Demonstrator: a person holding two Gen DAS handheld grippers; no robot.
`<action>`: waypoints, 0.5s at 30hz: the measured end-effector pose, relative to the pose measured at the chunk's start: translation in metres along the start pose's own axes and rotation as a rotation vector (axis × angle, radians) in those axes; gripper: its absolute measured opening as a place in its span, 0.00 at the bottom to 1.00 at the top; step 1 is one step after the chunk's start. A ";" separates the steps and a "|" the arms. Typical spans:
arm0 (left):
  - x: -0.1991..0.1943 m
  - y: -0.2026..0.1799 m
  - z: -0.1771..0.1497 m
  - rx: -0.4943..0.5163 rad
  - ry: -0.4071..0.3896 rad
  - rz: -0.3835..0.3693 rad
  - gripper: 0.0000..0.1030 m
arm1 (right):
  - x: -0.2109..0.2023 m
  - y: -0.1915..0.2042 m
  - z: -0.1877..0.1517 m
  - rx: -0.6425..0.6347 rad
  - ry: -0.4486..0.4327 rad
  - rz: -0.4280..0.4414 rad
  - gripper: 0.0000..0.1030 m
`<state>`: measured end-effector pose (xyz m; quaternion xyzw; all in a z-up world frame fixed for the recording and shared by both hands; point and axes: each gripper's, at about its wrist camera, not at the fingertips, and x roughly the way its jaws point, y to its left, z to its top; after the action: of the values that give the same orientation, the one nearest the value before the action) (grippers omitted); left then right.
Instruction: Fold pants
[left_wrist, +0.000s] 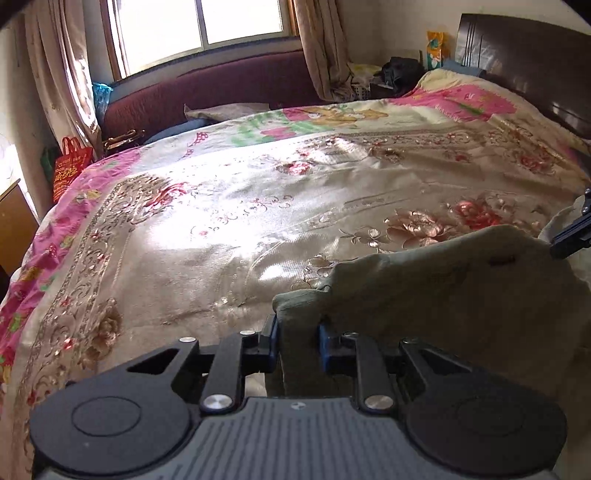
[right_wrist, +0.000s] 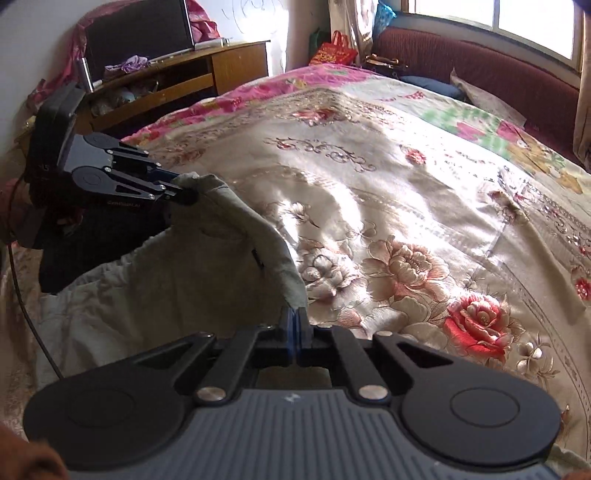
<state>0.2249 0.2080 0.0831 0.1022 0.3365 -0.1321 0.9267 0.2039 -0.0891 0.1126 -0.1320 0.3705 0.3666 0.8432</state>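
1. Since both corners need to travel together for an even fold, each gripper has one end of the same edge of the pants (left_wrist: 443, 295), which hang between them above the bed (left_wrist: 221, 221).
2. Left gripper (left_wrist: 298, 343): jaws clamped on a thick bunched corner of the grey-green cloth, so they stand a little apart with fabric filling the gap.
3. Right gripper (right_wrist: 295, 332): jaws pressed nearly together on a thin edge of the cloth; only one or two layers there, hence the tighter closure.
4. Right wrist view also shows the left gripper (right_wrist: 184, 192) off to the left, pinching its corner, with the edge draped in a sag between the two.
5. Rest of the pants trails down toward the near side of the bed, lower part out of view; cannot tell how much still lies on the bedspread (right_wrist: 406, 221).
6. Judgement: an early fold step, edge raised so it can be carried over and laid flat on open bedspread ahead.
7. Risk: the thin right-side pinch may slip; uneven tension would skew the crease.
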 end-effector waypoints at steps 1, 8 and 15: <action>-0.021 0.001 -0.010 -0.011 -0.018 0.005 0.35 | -0.013 0.016 -0.008 -0.023 -0.010 0.013 0.02; -0.098 0.003 -0.113 -0.166 0.048 0.061 0.32 | 0.010 0.122 -0.097 -0.018 0.169 0.204 0.01; -0.103 -0.009 -0.164 -0.240 0.094 0.045 0.26 | 0.023 0.158 -0.117 -0.132 0.233 0.128 0.04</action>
<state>0.0482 0.2633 0.0261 0.0043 0.3908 -0.0654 0.9181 0.0393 -0.0255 0.0230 -0.2049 0.4487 0.4255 0.7587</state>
